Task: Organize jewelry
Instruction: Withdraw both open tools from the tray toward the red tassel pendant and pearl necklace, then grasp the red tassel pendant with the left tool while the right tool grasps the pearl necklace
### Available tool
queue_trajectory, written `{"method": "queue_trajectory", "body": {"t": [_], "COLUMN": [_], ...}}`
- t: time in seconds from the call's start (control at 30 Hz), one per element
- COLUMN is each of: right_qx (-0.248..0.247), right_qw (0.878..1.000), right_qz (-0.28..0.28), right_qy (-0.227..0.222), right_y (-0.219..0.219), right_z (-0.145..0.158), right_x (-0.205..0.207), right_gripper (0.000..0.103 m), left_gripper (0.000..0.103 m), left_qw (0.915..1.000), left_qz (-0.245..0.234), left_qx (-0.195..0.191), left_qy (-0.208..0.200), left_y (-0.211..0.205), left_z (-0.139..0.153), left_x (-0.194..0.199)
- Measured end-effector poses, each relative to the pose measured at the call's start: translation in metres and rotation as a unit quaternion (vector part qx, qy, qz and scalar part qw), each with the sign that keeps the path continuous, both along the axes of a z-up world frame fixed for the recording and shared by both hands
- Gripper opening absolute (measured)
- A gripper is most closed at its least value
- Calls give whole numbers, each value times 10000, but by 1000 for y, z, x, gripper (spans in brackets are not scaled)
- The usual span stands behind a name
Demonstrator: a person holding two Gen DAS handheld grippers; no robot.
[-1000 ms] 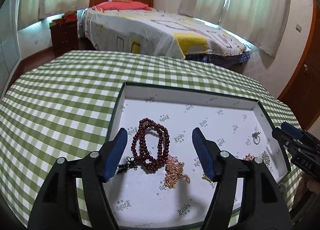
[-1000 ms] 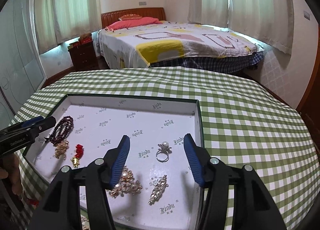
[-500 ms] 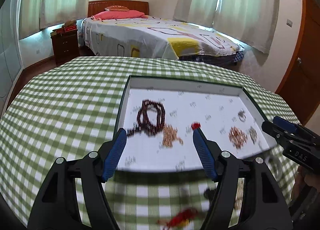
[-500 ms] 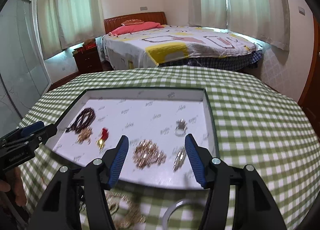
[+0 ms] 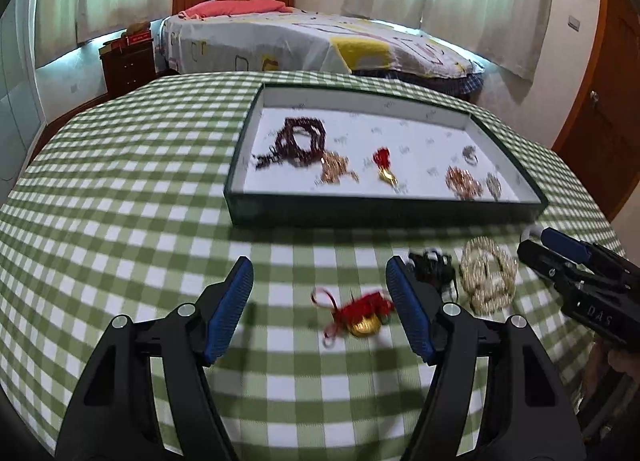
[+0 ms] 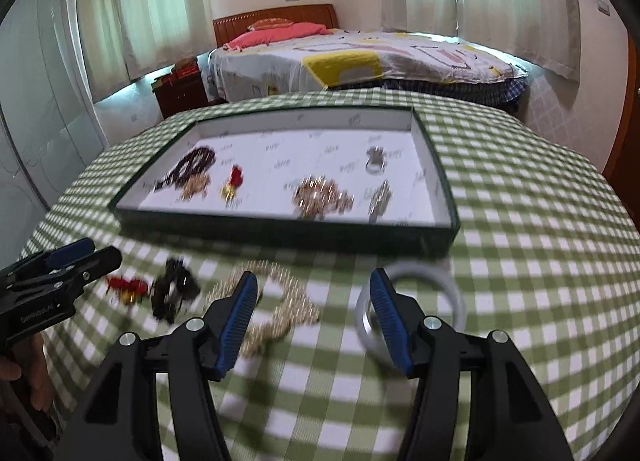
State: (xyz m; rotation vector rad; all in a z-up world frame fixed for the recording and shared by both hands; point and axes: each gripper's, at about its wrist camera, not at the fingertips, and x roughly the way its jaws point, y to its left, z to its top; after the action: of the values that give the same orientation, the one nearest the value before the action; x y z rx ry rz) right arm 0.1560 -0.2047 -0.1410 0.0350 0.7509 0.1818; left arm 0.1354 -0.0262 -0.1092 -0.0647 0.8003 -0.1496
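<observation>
The jewelry tray (image 5: 384,213), a shallow dark-green box with a white printed lining, sits on the green checked tablecloth (image 5: 120,221) and holds a dark beaded bracelet (image 5: 300,139), a gold chain piece (image 5: 336,171), a small red-and-gold charm (image 5: 384,165), a rose-gold cluster (image 5: 462,183), a ring (image 5: 470,153) and a silvery brooch (image 5: 494,185). On the cloth at 6 o'clock from the tray lie a red tasselled charm with a gold bell (image 5: 360,313), a black beaded piece (image 5: 432,265), a gold beaded bracelet (image 5: 486,275) and a white bangle (image 6: 412,309). The left gripper (image 5: 320,309) hovers wide open and empty, the red charm lying between its blue pads (image 5: 230,309), toward the 3 o'clock one. The right gripper (image 6: 314,321) is likewise spread wide and grips nothing; in its view the gold bracelet lies beneath its 9 o'clock finger and the bangle beneath its 3 o'clock finger, contact unclear through blur.
</observation>
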Motion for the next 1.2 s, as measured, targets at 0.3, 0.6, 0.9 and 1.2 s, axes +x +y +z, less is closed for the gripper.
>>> {"method": "queue_trajectory", "body": {"t": [0.3,0.6,0.9,1.2], "right_qx": [-43,-28,-20,-55], "right_qw": [9999,9999,9997,9987], "right_qz": [99,107,219,455], "right_qy": [50,74,122,208], "right_y": [7,9,16,34], "right_z": [-6,-10,-12,-13], "right_x": [-11,-10,-9,-4], "right_gripper": [58,58,58,70], "left_gripper": [65,10,7,7], "left_qw": [9997,9991,9997,10000], "left_qz": [-166,-380,-245,-70], "left_qx": [101,54,24,-16], "left_qy": [178,176,49,-22], "left_y": [-12,-14,-4,9], "left_z": [-15,-16,-8,-1], "left_x": [2,-1,-8,-9]}}
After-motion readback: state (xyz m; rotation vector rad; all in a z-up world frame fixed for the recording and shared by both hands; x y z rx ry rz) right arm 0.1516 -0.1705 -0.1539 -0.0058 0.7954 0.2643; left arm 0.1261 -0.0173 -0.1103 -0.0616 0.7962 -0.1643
